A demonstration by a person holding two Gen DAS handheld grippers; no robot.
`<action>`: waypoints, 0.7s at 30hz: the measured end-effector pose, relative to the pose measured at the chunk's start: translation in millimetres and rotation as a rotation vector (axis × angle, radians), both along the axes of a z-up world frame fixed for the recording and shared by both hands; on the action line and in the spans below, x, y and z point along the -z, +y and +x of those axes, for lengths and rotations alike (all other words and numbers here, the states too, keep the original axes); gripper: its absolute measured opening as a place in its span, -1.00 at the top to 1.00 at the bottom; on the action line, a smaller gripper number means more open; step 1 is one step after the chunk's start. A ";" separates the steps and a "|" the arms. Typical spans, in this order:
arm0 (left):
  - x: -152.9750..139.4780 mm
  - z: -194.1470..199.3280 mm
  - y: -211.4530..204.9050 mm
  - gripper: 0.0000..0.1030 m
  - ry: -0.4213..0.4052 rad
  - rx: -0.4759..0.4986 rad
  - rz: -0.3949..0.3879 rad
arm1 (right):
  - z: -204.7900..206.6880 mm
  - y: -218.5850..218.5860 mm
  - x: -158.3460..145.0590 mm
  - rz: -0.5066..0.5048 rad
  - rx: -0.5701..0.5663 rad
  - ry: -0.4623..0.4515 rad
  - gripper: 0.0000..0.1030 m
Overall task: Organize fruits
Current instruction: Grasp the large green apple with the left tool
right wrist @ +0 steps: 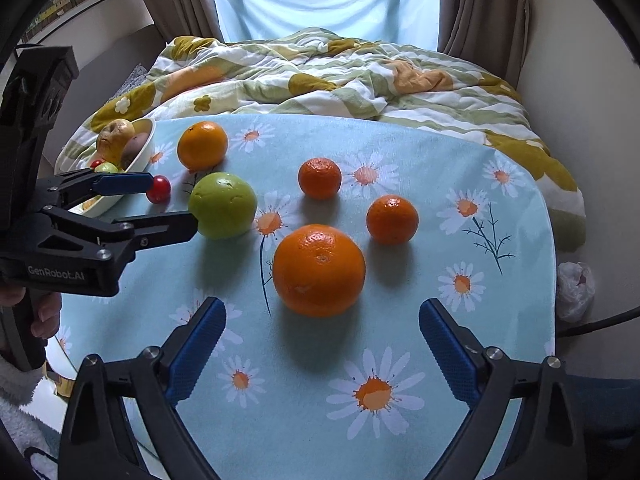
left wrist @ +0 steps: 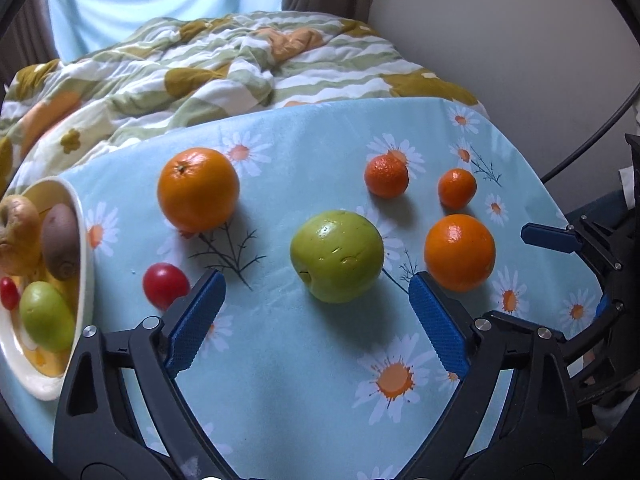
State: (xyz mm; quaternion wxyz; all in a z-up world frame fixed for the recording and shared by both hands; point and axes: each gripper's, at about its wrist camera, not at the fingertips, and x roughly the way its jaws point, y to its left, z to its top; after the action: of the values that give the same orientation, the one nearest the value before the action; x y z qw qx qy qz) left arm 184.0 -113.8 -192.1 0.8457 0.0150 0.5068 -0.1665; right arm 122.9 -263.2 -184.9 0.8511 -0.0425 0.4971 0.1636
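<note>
Two hand-held claws hover over a table point(left wrist: 280, 380) covered in a pale blue cloth printed with white daisies, with a rumpled green, white and mustard quilt point(left wrist: 200, 68) on a bed beyond its far edge. The left claw point(left wrist: 316, 312) is spread wide and empty, its blue ribbed pads on either side of a round, glossy green apple point(left wrist: 337, 255) that lies just ahead of them, not yet touched. The right claw point(right wrist: 322, 340) is likewise wide open and holds nothing, with a large smooth orange point(right wrist: 319, 270) just in front of its fingers. Loose on the cloth are also a second large orange point(left wrist: 198, 189) at the far left, two small, dimpled tangerines point(left wrist: 386, 175) point(left wrist: 457, 188) at the far right, and a small red tomato-like fruit point(left wrist: 165, 285) beside the left pad. At the left edge sits a cream ceramic bowl point(left wrist: 86, 248) already holding a wrinkled yellowish apple, a brown kiwi, a green fruit and a small red one. The risks look plain: every fruit is round and could roll if a pad clips it off-centre, the red fruit could be knocked by the left claw, and the nearly full bowl, close to the table's edge, might spill or tip when more is added.
</note>
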 end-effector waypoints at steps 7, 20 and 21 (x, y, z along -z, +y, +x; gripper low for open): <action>19.3 15.2 -16.0 -0.55 0.033 0.029 -0.002 | 7.6 0.0 12.7 0.004 -0.011 0.019 -0.65; 26.2 17.2 -15.6 -0.21 0.043 0.039 -0.008 | 18.2 2.4 19.6 0.012 -0.035 0.023 -0.48; 26.1 16.5 -15.5 -0.21 0.041 0.039 -0.003 | 19.0 3.1 20.1 0.011 -0.037 0.022 -0.48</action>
State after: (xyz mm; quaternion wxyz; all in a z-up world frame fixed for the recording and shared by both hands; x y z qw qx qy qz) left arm 200.5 -129.4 -218.2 0.8318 0.0202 0.5233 -0.1841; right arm 141.9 -260.1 -204.9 0.8425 -0.0452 0.5047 0.1828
